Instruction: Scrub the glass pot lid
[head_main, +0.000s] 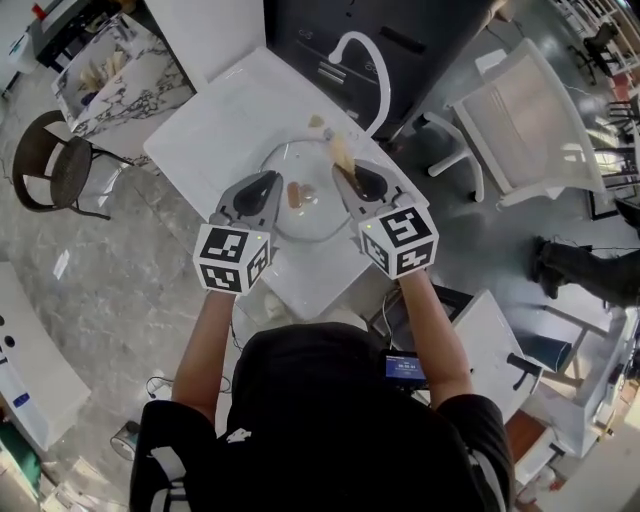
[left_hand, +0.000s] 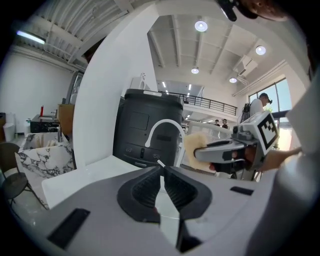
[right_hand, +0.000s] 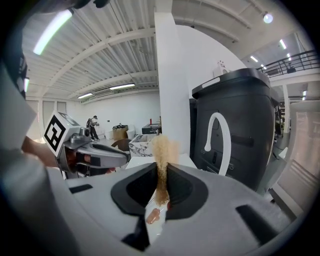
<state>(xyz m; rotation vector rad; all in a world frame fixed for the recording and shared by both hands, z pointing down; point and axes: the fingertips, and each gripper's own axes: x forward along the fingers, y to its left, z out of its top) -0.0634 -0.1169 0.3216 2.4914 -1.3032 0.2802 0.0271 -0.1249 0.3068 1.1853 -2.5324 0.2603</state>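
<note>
The round glass pot lid (head_main: 318, 215) lies on the white table (head_main: 210, 130), its brownish knob (head_main: 298, 195) near the middle. My left gripper (head_main: 270, 183) is at the lid's left rim, jaws shut on the thin glass edge (left_hand: 167, 215). My right gripper (head_main: 345, 172) is over the lid's far right part, shut on a tan sponge (head_main: 342, 152) that sticks out beyond its fingertips. In the right gripper view the sponge (right_hand: 163, 150) stands upright between the pads, with the knob (right_hand: 153, 216) below. The left gripper view shows the sponge (left_hand: 196, 147) off to the right.
A dark box (head_main: 400, 50) with a white curved faucet-like handle (head_main: 372, 70) stands just behind the table. A white chair (head_main: 520, 120) is at the right and a dark round chair (head_main: 55, 165) at the left. A marble-topped stand (head_main: 110, 70) sits far left.
</note>
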